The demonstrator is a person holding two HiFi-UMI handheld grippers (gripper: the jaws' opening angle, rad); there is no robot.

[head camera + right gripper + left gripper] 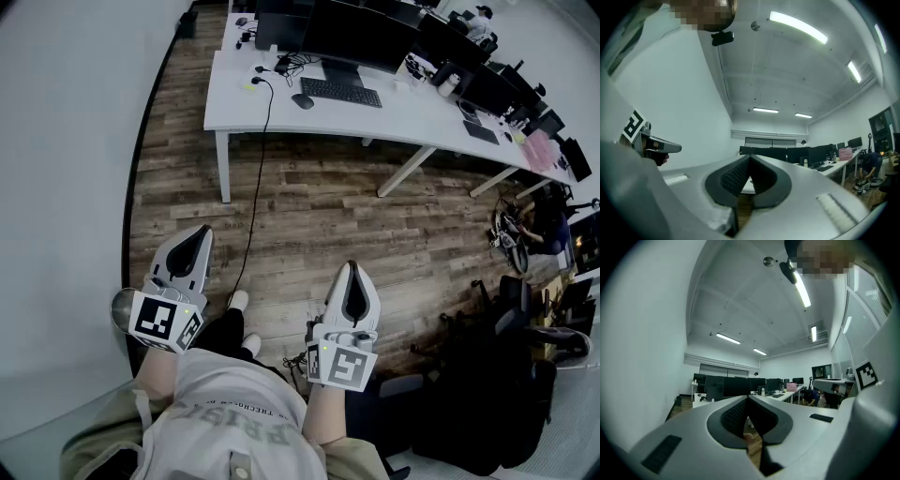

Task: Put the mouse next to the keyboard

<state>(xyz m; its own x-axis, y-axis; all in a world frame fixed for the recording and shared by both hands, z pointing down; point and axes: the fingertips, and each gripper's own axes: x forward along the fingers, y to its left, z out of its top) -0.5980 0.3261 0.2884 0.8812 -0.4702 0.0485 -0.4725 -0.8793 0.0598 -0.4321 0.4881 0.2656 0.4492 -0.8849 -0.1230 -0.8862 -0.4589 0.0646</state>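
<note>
A dark mouse (pixel 302 101) lies on the white desk (pixel 394 112) far ahead, just left of a black keyboard (pixel 341 92) that sits below a monitor (pixel 353 37). My left gripper (pixel 199 231) is held low at the left, well short of the desk, shut with nothing in it. At the centre, my right gripper (pixel 352 268) is likewise shut and empty. In the left gripper view the jaws (pixel 748 397) meet at the tip and point toward distant desks. The right gripper view shows the tip (pixel 749 157) closed the same way.
A black cable (pixel 257 178) hangs from the desk down to the wood floor (pixel 337 216). Desk legs (pixel 223 167) stand ahead. A black office chair (pixel 497 394) and bags crowd the right. A white wall (pixel 66 141) runs along the left. More desks with monitors (pixel 487 84) extend right.
</note>
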